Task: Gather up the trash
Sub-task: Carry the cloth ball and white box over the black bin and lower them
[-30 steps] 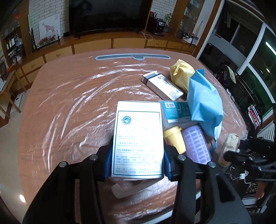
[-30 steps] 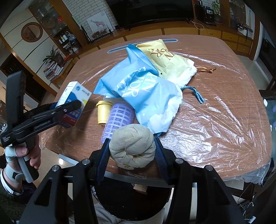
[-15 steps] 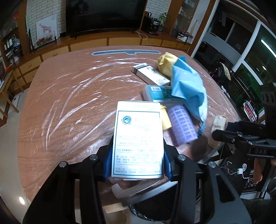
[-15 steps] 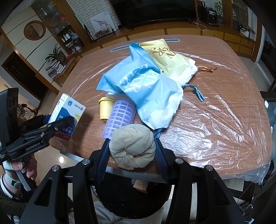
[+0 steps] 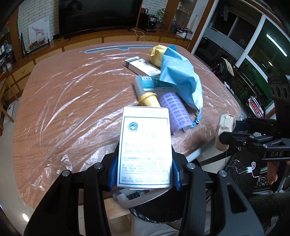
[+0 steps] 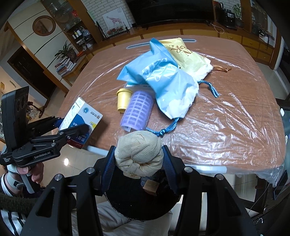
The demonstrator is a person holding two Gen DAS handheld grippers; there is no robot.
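Over the black bin [image 6: 141, 199], both grippers hang ready to drop: left gripper [image 5: 144, 170] clamps the white box [image 5: 145, 148], right gripper [image 6: 138, 163] the crumpled paper wad [image 6: 138, 152].

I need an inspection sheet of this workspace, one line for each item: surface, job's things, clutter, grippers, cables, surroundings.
Surface: wooden table under a wrinkled clear plastic sheet.
Job's things: white box and crumpled paper wad, each held in jaws above the black bin at the table's near edge.
Clutter: blue bag lying over a yellow bag, purple roller, yellow cup, teal box, long white carton.
Grippers: left gripper shut on the box; right gripper shut on the wad.
Cables: white charger cable on the floor.
Surroundings: cabinets, dark television, windows.
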